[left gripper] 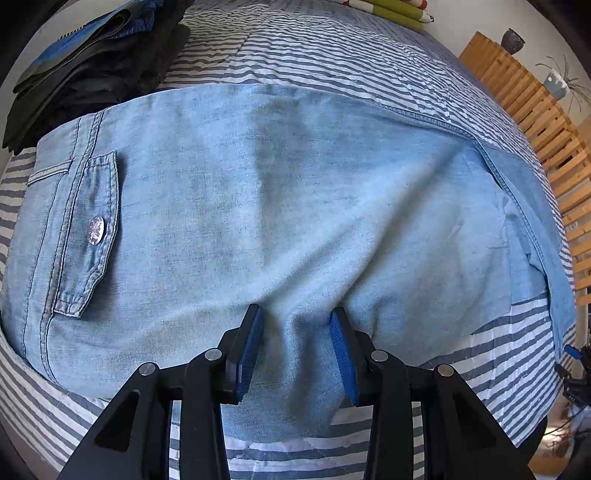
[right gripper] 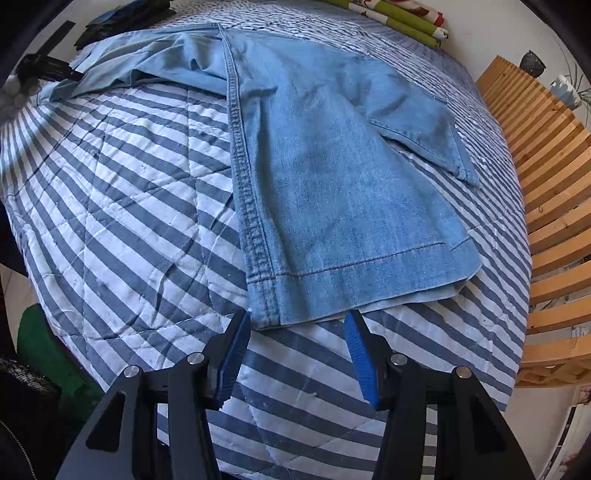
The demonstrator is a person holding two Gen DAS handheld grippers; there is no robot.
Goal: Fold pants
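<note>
Light blue denim pants [left gripper: 280,206] lie spread on a striped quilt. The left wrist view shows their seat, with a flap pocket and a silver button [left gripper: 95,230] at the left. My left gripper [left gripper: 297,319] is open and low over the near edge of the seat, and a raised ridge of denim runs up between its blue pads. In the right wrist view the legs [right gripper: 332,173] lie stacked, hems toward me. My right gripper [right gripper: 297,323] is open just in front of the hem [right gripper: 351,275], its left fingertip [right gripper: 240,325] at the hem's near corner. The left gripper [right gripper: 55,70] shows far off at the top left.
The blue-and-white striped quilt [right gripper: 122,206] covers the bed. A stack of dark folded clothes [left gripper: 92,62] sits at the far left by the waistband. A wooden slatted frame [right gripper: 546,206] borders the right side. Green and red patterned cushions [right gripper: 402,16] lie at the far end.
</note>
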